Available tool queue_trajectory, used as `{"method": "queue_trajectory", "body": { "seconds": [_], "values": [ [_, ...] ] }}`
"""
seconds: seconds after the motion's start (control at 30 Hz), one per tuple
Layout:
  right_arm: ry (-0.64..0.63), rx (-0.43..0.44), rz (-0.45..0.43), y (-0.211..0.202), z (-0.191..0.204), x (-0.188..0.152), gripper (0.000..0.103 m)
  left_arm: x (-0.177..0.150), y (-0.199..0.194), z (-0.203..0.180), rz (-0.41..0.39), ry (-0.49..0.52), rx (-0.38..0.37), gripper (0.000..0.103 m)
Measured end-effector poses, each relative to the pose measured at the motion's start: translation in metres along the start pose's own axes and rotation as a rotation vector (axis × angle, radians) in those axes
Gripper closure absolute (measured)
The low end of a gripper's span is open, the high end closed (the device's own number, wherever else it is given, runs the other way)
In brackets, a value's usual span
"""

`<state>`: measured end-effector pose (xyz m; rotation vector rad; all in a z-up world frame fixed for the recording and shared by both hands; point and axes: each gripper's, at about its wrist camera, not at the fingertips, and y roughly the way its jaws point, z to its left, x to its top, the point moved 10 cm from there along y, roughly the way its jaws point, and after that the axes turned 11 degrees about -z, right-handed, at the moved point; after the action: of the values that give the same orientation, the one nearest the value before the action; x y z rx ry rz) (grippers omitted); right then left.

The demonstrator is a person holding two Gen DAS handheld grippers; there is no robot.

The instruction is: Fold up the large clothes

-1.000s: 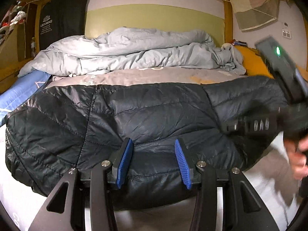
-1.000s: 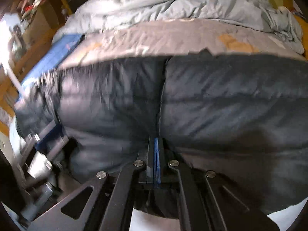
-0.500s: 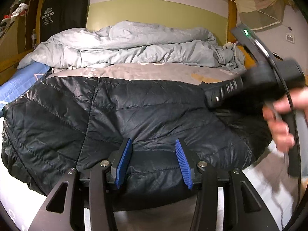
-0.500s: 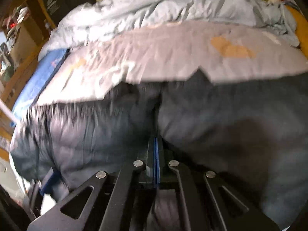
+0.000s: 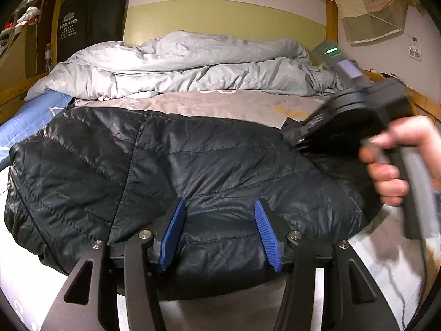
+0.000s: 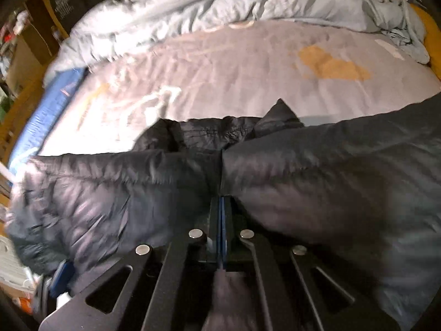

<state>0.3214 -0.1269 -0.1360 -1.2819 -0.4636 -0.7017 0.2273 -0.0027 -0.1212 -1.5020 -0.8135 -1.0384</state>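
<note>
**A:** What has just changed?

**B:** Your right gripper (image 6: 221,215), fingers clenched on a fold of the black quilted puffer jacket (image 5: 193,171), has climbed and carried that side up and toward the far side of the bed. A second ago the jacket filled your right wrist view; now much of the grey bedsheet (image 6: 248,69) shows beyond it. In the left wrist view your right hand (image 5: 397,162) has risen to the right, above the jacket. I judge a fold of the right side is under way.

**B:** Your left gripper (image 5: 219,234) has not moved. Its blue fingers (image 5: 173,234) are spread wide, grasping nothing, at the jacket's near edge.

**A:** Where is the jacket, and how does it lie?

**B:** On the bedsheet, in front of a rumpled grey duvet (image 5: 179,63). Its long axis runs left to right across you. I cannot tell which end is the collar.
</note>
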Motion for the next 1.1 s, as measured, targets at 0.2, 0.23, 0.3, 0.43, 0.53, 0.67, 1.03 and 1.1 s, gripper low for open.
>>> {"method": "queue_trajectory", "body": {
  "seconds": [0.2,0.23,0.3,0.43,0.53,0.67,1.03,1.1],
  "values": [
    [0.086,0.061,-0.208,-0.096,-0.028,-0.010,0.086,0.003,-0.002,0.002,-0.011,-0.035,-0.029,0.047],
    [0.121,0.057,-0.242,-0.110,-0.040,-0.012,0.073,0.003,-0.003,0.003,-0.012,-0.039,-0.032,0.047],
    [0.196,0.019,-0.315,-0.137,-0.071,-0.017,0.059,0.004,-0.005,0.004,-0.019,-0.042,-0.031,0.047],
    [0.177,-0.146,-0.388,-0.171,-0.120,-0.039,0.029,0.008,-0.010,0.005,-0.037,-0.041,-0.026,0.045],
    [0.245,-0.087,-0.394,-0.178,-0.131,-0.055,0.024,0.013,-0.013,0.009,-0.051,-0.048,-0.017,0.043],
    [0.436,0.033,-0.368,-0.167,-0.147,-0.064,0.019,0.026,-0.018,0.019,-0.079,-0.045,0.004,0.041],
    [0.677,0.161,-0.324,-0.116,-0.163,-0.053,0.018,0.069,-0.047,0.107,-0.111,-0.177,0.132,0.017],
    [0.638,0.120,-0.357,-0.114,-0.167,-0.047,0.021,0.051,-0.033,0.129,0.034,-0.167,0.208,0.017]
  ]
}}
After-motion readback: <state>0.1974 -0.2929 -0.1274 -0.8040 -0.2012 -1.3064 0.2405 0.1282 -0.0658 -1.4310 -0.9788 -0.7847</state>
